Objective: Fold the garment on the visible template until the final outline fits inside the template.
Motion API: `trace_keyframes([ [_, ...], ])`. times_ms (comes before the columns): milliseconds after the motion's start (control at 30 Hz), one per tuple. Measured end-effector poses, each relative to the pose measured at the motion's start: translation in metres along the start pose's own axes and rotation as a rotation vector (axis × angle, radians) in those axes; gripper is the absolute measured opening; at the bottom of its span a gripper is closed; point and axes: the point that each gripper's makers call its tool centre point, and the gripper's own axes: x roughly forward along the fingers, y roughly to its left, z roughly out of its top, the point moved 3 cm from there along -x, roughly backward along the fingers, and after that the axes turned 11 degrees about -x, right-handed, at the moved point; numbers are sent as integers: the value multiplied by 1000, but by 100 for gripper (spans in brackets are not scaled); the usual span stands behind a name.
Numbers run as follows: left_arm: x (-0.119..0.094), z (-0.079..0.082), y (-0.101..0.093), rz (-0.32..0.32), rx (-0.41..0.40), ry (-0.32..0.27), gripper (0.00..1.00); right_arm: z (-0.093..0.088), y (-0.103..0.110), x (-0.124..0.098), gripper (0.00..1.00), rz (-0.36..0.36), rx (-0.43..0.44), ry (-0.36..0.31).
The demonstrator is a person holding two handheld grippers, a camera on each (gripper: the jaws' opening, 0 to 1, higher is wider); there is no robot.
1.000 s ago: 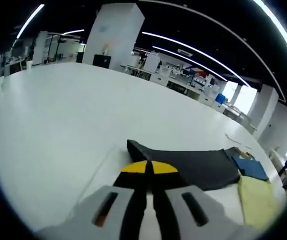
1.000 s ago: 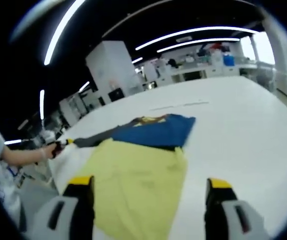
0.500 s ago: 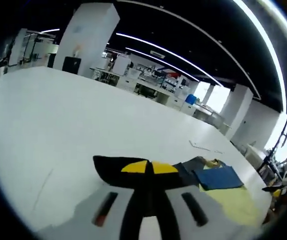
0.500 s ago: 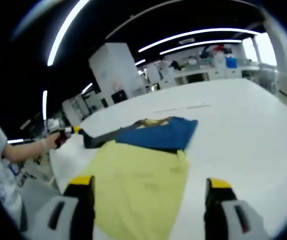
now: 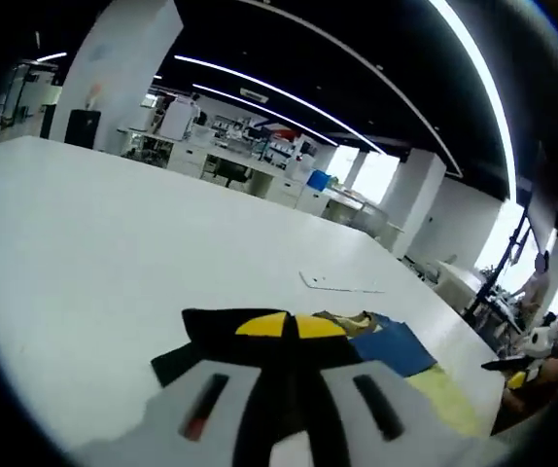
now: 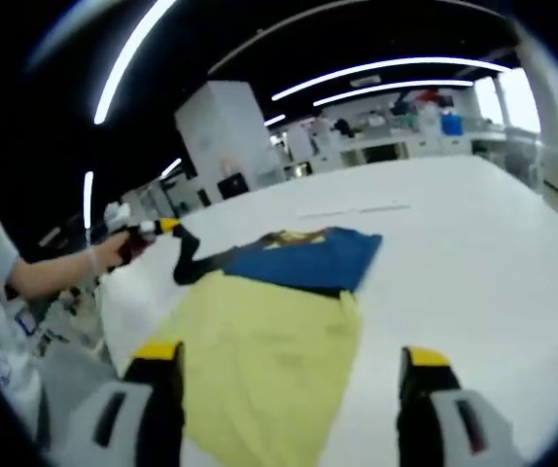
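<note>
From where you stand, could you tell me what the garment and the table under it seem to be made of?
The garment looks like soft, matte woven or knit fabric in yellow, blue and black panels: it lies limp with creases, and its black end hangs draped from the left hand-held gripper. The table looks like a smooth white hard surface, perhaps laminate, with a slight sheen; I can't tell its exact material.

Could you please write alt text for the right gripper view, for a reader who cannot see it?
A yellow, blue and black garment lies on a white table, its black end lifted by the left gripper in a person's hand. The right gripper hangs open in the foreground.
</note>
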Motion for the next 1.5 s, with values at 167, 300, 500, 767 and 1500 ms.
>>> trace_keyframes([
  [167, 24, -5, -26, -68, 3, 26, 0, 0, 1, 0, 92, -10, 5, -4],
  [300, 43, -14, -48, -116, -1, 53, 0, -3, 3, -1, 92, -12, 6, 7],
  [500, 63, -28, -72, -173, -12, 91, 0, -5, 3, -4, 91, -20, 14, 11],
  [767, 87, -45, -100, -231, -35, 132, 0, -7, -1, -9, 91, -33, 27, 5],
  [1500, 151, -122, -201, -390, -2, 308, 0, -26, -12, -24, 89, -76, 88, -6],
])
